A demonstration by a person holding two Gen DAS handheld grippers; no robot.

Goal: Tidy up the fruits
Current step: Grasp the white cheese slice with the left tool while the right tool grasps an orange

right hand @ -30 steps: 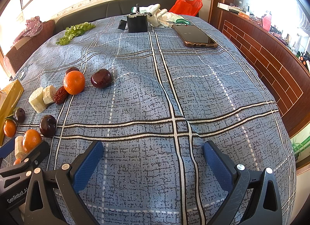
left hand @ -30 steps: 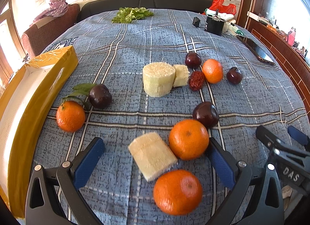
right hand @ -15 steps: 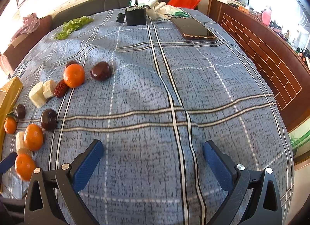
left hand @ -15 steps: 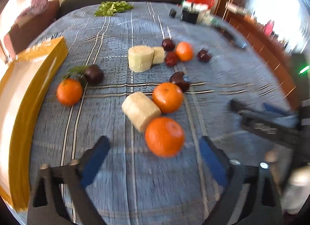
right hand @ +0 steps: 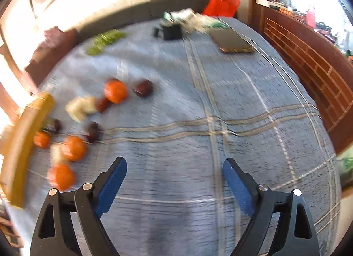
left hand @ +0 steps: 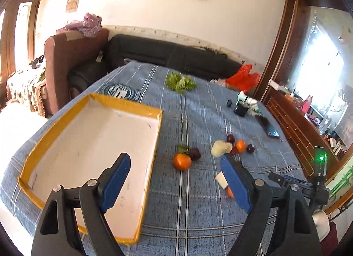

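Observation:
Several oranges, dark plums, pale cut fruit pieces and a red date lie on the blue plaid cloth. In the left wrist view an orange (left hand: pixel 181 161) with a plum (left hand: pixel 195 153) lies mid-table, and a cluster with a pale piece (left hand: pixel 218 148) lies beyond. The yellow-rimmed white tray (left hand: pixel 154 136) stands empty at left. My left gripper (left hand: pixel 175 181) is open and empty, high above the tray's right edge. My right gripper (right hand: pixel 174 184) is open and empty over bare cloth; oranges (right hand: pixel 115 91) lie to its left, blurred.
Green lettuce (left hand: pixel 180 83) lies at the far side. A black box (left hand: pixel 241 109), a phone (left hand: pixel 271 128) and a red bag (left hand: pixel 242 77) are at the far right. A wooden cabinet (right hand: pixel 308 61) runs along the right. A sofa stands behind the table.
My left gripper has risen and pulled back left, so the tray now fills its view and the fruits look small. My right gripper is moving; its view is blurred and shifted.

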